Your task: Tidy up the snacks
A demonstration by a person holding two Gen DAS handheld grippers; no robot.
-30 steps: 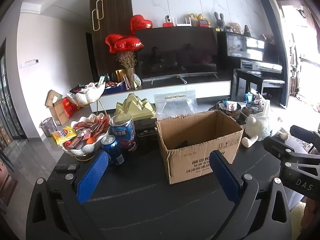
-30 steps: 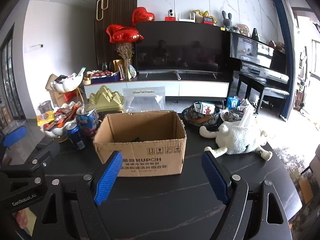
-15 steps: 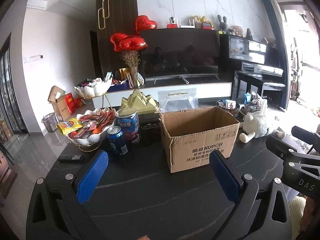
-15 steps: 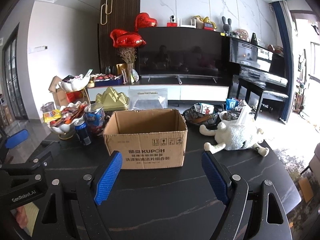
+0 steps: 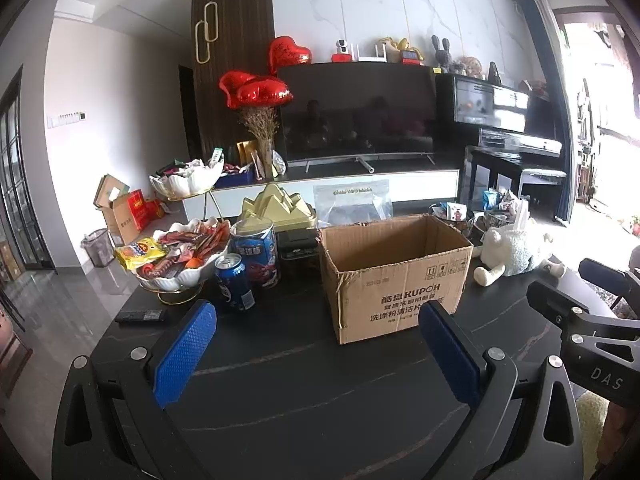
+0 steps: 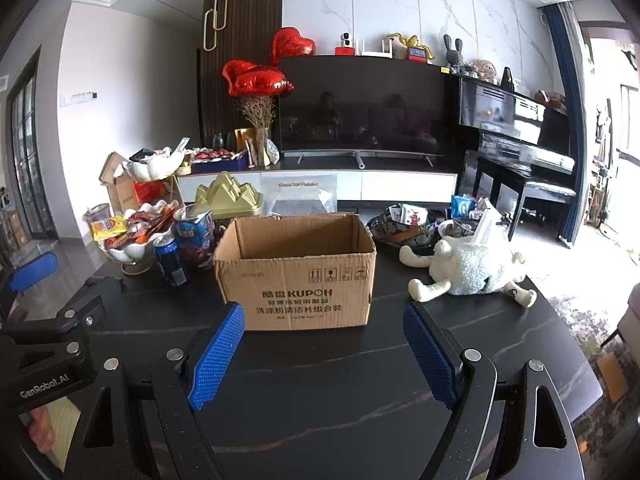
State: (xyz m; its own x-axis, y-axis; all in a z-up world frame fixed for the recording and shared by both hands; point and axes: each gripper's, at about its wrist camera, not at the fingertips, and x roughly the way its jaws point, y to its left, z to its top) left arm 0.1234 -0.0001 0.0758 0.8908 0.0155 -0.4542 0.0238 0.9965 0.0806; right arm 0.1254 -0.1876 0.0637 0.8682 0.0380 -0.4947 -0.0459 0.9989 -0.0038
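An open cardboard box [image 5: 394, 276] stands on the dark table [image 5: 304, 392]; it also shows in the right wrist view [image 6: 296, 268]. Left of it a white bowl of snack packets [image 5: 176, 252] stands, with a blue can [image 5: 235, 288] and a blue snack tin [image 5: 256, 254] beside it. They also show in the right wrist view: the bowl [image 6: 132, 236], the can [image 6: 171, 262]. My left gripper [image 5: 316, 356] is open and empty, short of the box. My right gripper [image 6: 320, 356] is open and empty in front of the box.
A white plush sheep [image 6: 472, 268] lies right of the box. A dark bowl of packets [image 6: 404, 224] stands behind it. A gold mountain-shaped box [image 5: 276, 210] and a clear bag [image 5: 352, 204] stand behind. A black remote [image 5: 140, 315] lies at the left edge.
Both grippers have pulled back and risen a little from the box, which now looks smaller and farther. Both stay open and empty.
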